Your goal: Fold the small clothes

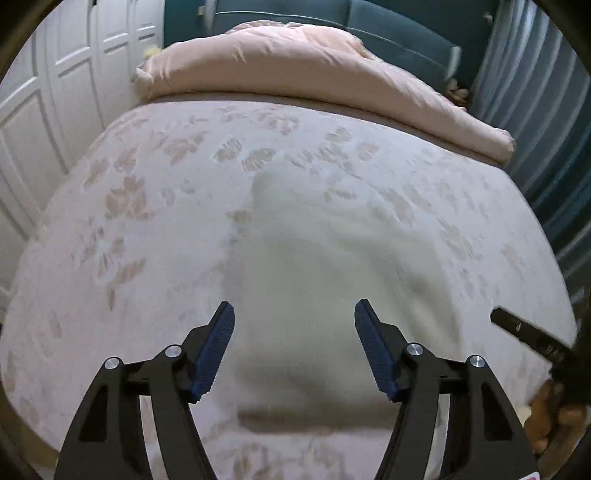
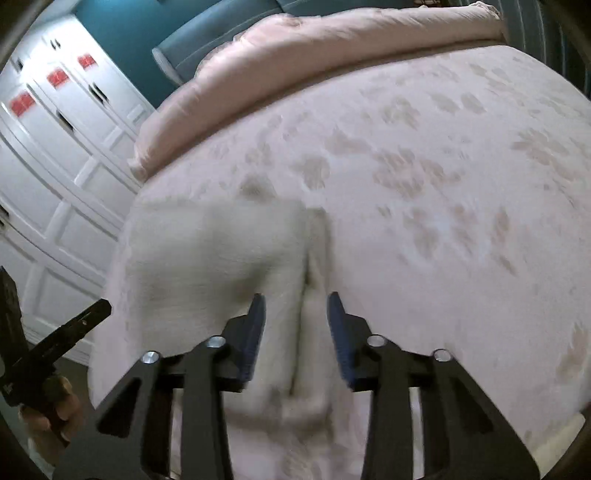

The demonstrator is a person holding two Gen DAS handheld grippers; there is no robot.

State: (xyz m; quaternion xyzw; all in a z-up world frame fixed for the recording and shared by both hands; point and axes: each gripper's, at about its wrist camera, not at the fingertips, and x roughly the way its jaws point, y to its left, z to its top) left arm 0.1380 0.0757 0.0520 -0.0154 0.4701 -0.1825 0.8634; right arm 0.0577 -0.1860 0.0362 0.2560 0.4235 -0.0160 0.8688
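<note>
I see the small garment [image 1: 332, 280], a pale cream piece, lying spread on the bed [image 1: 147, 206] toward its near edge, blurred in both wrist views. In the right wrist view a lengthwise fold or ridge runs through the cloth [image 2: 221, 258], with a squarer flap lying to the left of it.

My left gripper [image 1: 294, 347] hangs over the near part of the garment with its blue pads well apart and nothing between them; the cloth lies beneath, not pinched. My right gripper [image 2: 296, 339] stands narrower, partly open, with the ridge of the cloth showing in the gap between the pads; I cannot see either pad pressing on it, so I take it as holding nothing.

From the left wrist view the right gripper's black finger [image 1: 528, 334] and the hand [image 1: 554, 413] gripping it show at the right edge. From the right wrist view the left gripper's finger and its hand [image 2: 55, 413] show at the lower left.

Further out, a rolled pink duvet [image 1: 295, 66] lies across the far end of the flower-patterned sheet, a teal headboard [image 1: 388, 29] behind it, white panelled wardrobe doors [image 1: 55, 92] on the left.
</note>
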